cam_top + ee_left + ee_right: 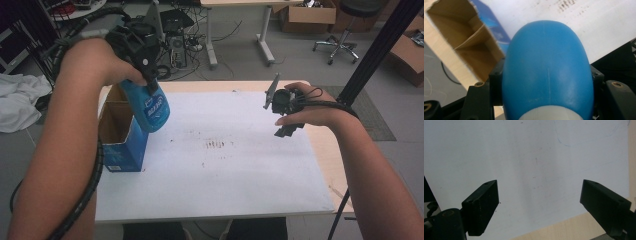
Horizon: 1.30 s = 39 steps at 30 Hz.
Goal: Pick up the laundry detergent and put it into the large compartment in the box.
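Observation:
A blue plastic bottle (151,107) with a white label hangs in the air at the left, bottom end down, above the open box (116,131). My left gripper (145,82) is shut on its upper part. In the left gripper view the bottle (547,67) bulges between the two black jaws, its white cap at the bottom edge. The blue cardboard box (464,47) stands open on the table's left side, brown inside. My right gripper (286,131) hovers over the right part of the white sheet (225,165), and the right gripper (539,195) is open with nothing between its jaws.
The white sheet covers a light wooden table (330,150) and has small brown stains (215,145) at its middle. A black slanted pole (372,55) rises at the right. Behind the table are a desk, cables, an office chair (340,42) and cardboard boxes.

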### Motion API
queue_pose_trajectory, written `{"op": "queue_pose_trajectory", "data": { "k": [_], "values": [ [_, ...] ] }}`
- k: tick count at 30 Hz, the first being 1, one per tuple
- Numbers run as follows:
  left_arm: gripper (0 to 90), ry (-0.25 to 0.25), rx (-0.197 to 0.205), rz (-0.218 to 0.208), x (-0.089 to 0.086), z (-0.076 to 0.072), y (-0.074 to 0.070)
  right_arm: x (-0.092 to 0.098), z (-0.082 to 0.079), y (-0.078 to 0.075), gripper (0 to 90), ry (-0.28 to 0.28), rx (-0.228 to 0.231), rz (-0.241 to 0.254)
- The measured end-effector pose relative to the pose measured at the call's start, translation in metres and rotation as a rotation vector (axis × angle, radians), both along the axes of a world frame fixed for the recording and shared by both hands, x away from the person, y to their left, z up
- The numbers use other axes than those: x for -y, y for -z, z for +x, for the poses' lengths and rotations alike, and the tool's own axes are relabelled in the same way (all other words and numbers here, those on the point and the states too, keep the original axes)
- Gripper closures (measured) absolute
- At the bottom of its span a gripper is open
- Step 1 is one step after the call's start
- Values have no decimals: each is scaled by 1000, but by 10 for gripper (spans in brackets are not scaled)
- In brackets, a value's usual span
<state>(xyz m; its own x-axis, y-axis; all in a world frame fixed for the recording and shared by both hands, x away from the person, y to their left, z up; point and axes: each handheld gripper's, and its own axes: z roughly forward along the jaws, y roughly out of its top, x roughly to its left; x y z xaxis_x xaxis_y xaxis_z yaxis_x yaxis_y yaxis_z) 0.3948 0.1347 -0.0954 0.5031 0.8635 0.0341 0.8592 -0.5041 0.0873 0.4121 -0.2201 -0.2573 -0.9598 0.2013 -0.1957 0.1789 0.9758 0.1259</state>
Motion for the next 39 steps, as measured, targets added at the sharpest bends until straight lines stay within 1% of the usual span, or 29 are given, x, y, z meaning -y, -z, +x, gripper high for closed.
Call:
{"op": "queue_pose_trajectory", "data": {
  "k": [3, 6, 9, 13, 14, 15, 18, 20, 23, 26, 33, 39],
  "values": [
    [390, -27, 2, 15, -8, 2, -7, 0, 2, 0, 154, 4, -2, 3],
    [390, -62, 0, 16, -17, 5, -11, -1, 4, 0, 154, 5, -2, 13],
    [390, -90, -4, 15, -26, 9, -12, -2, 5, 0, 154, 5, -1, 10],
    [390, -146, 0, 16, -38, 14, -12, -4, 6, 0, 154, 0, -1, 6],
    [391, -178, 1, 15, -43, 16, -11, -4, 5, 1, 154, 2, -2, 9],
    [391, -195, 1, 16, -45, 17, -11, -5, 6, 1, 154, -5, -2, 1],
    [391, -235, -4, 20, -56, 21, -7, -7, 6, 3, 154, -6, -4, 4],
    [391, -257, -6, 27, -60, 22, -4, -9, 7, 5, 154, -10, -5, -3],
    [391, -311, -11, 37, -69, 26, 1, -11, 8, 6, 154, -16, -8, -5],
    [391, -353, -9, 44, -76, 28, 3, -13, 9, 8, 154, -20, -10, -5],
    [391, -419, -18, 52, -88, 30, 9, -17, 9, 8, 154, -27, -13, -5],
    [391, -449, -20, 44, -98, 30, 17, -18, 10, 9, 154, -22, -16, -6]
  ]
}}
